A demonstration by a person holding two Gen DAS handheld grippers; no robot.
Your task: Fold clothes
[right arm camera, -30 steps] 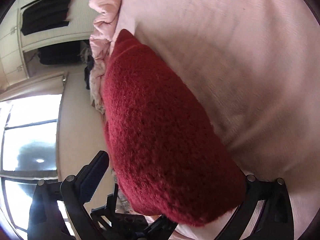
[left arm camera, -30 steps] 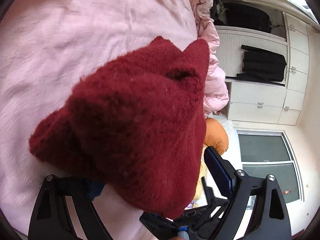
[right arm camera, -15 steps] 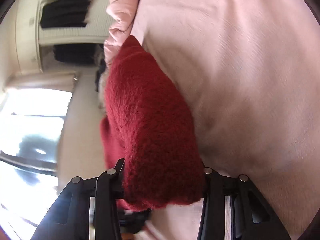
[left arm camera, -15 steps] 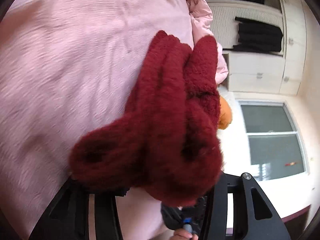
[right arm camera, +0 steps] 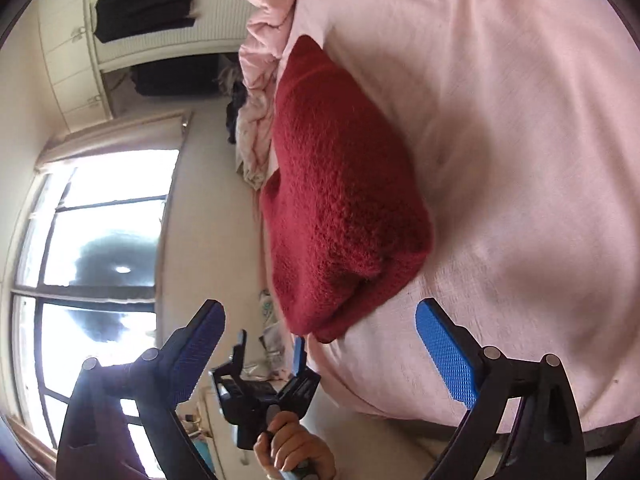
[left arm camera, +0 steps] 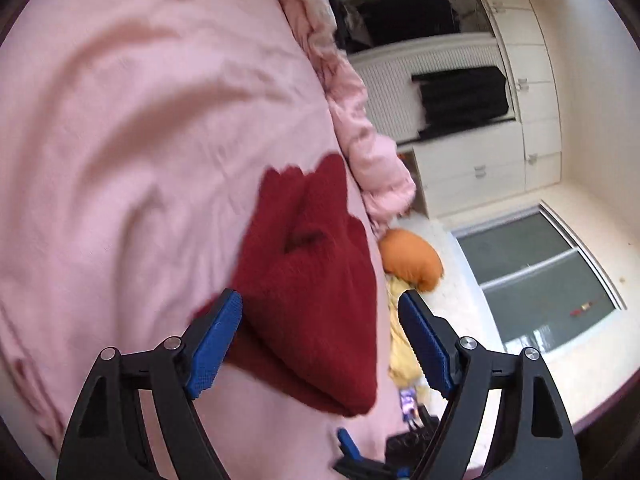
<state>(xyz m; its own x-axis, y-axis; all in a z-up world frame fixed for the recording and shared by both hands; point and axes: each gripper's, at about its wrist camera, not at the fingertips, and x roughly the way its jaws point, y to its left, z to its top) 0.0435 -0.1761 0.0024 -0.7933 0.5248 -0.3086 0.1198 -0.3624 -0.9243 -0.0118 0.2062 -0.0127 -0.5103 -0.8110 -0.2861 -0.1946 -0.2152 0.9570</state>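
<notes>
A folded dark red knitted garment (left arm camera: 308,288) lies on the pink bed sheet (left arm camera: 120,160) near the bed's edge. My left gripper (left arm camera: 320,344) is just short of its near end, jaws opening, blue pads standing off either side of the cloth. In the right wrist view the same garment (right arm camera: 340,200) rests ahead of my right gripper (right arm camera: 324,352), whose jaws are also opening, with nothing pressed between them. Below the garment's corner in that view, a hand (right arm camera: 288,448) holds the left gripper (right arm camera: 269,350).
A rumpled pink quilt (left arm camera: 360,132) is bunched along the bed's edge beyond the garment. An orange cushion (left arm camera: 412,260) and yellow cloth (left arm camera: 400,352) lie beside the bed. White wardrobes with dark clothes (left arm camera: 460,96) and a window (right arm camera: 92,240) stand further off.
Half a second ago both grippers were clamped on the red garment. Now both have let go and drawn back, and the garment lies on the sheet.
</notes>
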